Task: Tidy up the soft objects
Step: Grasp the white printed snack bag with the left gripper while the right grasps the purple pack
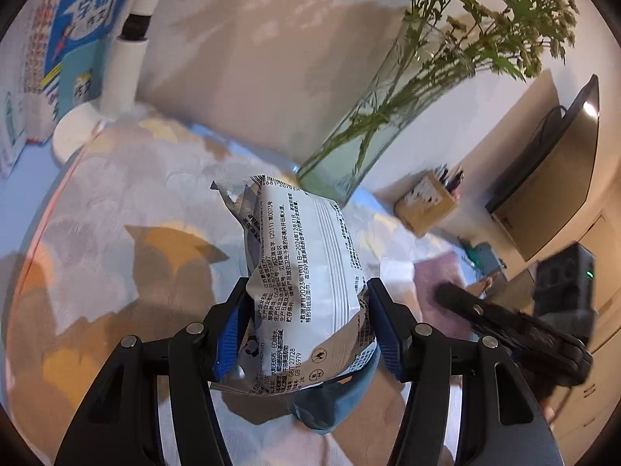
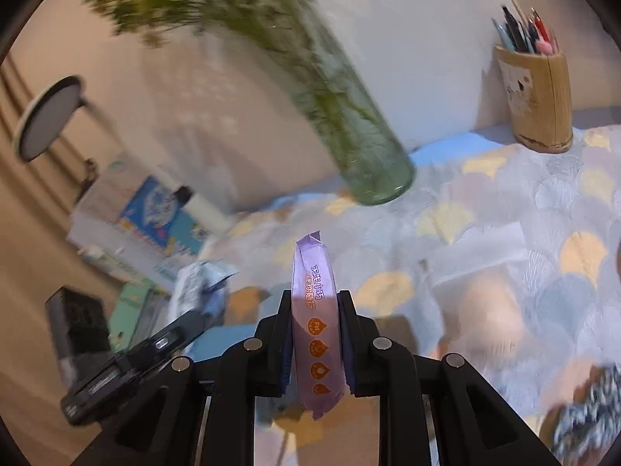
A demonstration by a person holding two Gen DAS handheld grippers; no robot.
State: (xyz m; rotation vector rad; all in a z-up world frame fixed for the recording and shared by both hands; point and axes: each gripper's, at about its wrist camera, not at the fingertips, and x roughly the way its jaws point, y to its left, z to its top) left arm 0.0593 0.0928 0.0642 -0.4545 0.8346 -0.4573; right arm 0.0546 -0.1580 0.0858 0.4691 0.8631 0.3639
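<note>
A: Left gripper [image 1: 306, 322] clamps the white wipes pack [image 1: 306, 272]; right gripper [image 2: 315, 334] pinches the purple pack [image 2: 316, 326], both above the tablecloth [image 2: 504, 209].
B: Lower gently, steer clear of the vase [image 2: 361, 155] behind.

Both units are built of matte black plastic linkage arms joined by round silver pivot pins. The left gripper [image 1: 306, 326] is fitted with ribbed blue pads [image 1: 228, 336] on the inner finger faces. On the right gripper [image 2: 316, 343], dark blue pads [image 2: 286, 353] are seen, partly hidden.
</note>
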